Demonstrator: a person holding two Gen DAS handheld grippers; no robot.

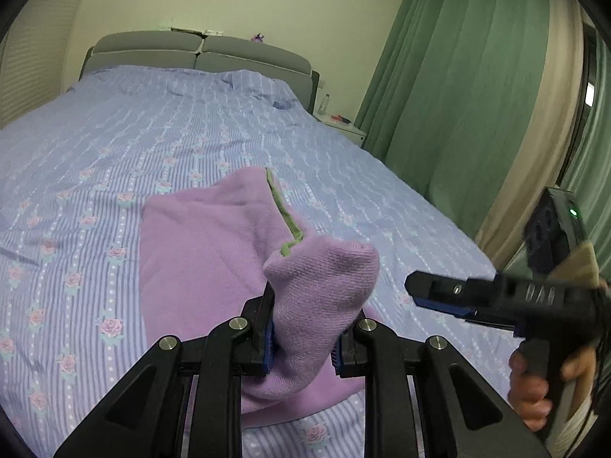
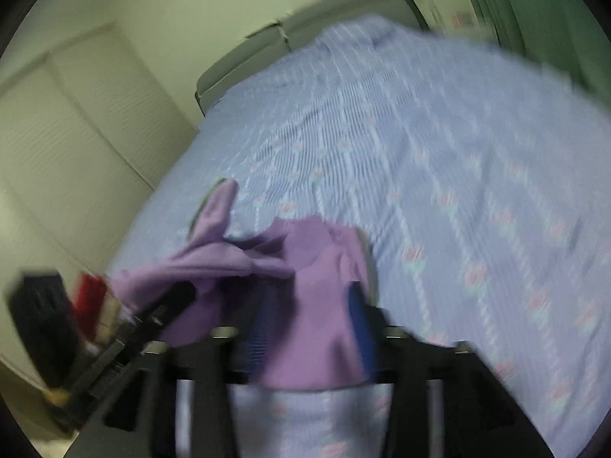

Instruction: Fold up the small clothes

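Holding a purple garment [image 1: 198,252] over the bed [image 1: 152,133], I have both tools on it. My left tool [image 1: 303,337] pinches a bunched knit end, cuff or hem, between its blue pads; that end pokes up past the fingers. The rest of the cloth trails forward and lies on the bed sheet, with a thin green trim [image 1: 284,213] running along one edge.

My right tool [image 2: 311,328] is blurred in its own view, but purple fabric clearly fills the gap between its fingers, so I judge it clamped on another part of the garment. In the left view that tool [image 1: 439,294] shows from the side, and there I cannot tell what it holds.

This thing is light, soft fleece or knit. It has no stiffness at all, so it sags and bunches wherever I don't support it. It won't slip much, since the nap grips the pads, but a thick bunch can hide extra layers and spoil the fold. Better holds, I think, are the edges: two corners of the hem or shoulders, one layer pair each, so the cloth hangs flat between my tools. The trimmed edge gives a good guide for lining things up. Next, I would probably spread the piece flat on the bed before folding.
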